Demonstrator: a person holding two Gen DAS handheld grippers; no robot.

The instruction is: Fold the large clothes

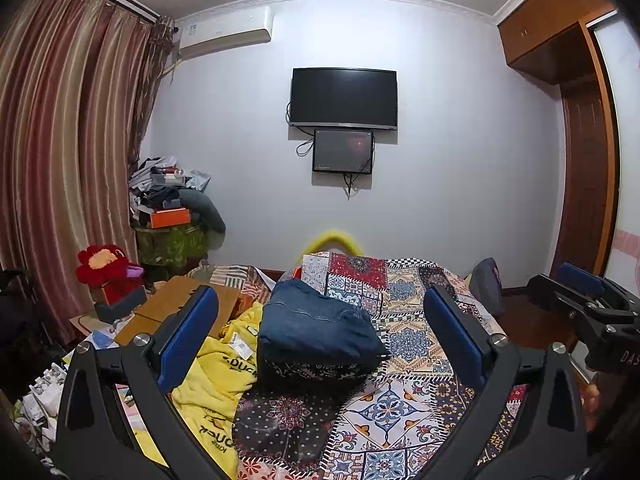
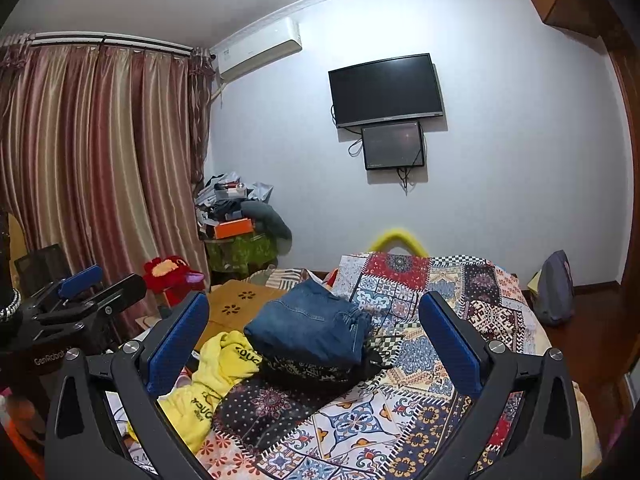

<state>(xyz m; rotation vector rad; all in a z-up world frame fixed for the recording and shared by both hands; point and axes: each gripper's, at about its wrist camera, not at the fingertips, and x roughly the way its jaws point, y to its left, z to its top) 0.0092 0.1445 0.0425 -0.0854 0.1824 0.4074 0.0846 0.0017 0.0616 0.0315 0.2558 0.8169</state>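
The left hand-held gripper (image 1: 320, 336) and the right hand-held gripper (image 2: 314, 340) hang above the bed with blue-padded fingers spread wide, holding nothing. Beyond them a folded blue denim garment (image 1: 316, 326) rests atop a dark patterned folded cloth (image 1: 316, 372) on the patchwork quilt (image 1: 404, 404). A crumpled yellow printed garment (image 1: 216, 376) lies just left.

home bedroom | bed (image 1: 420, 360) | curtains (image 1: 60, 140) | wall TV (image 1: 344, 96) | wardrobe (image 1: 560, 32)
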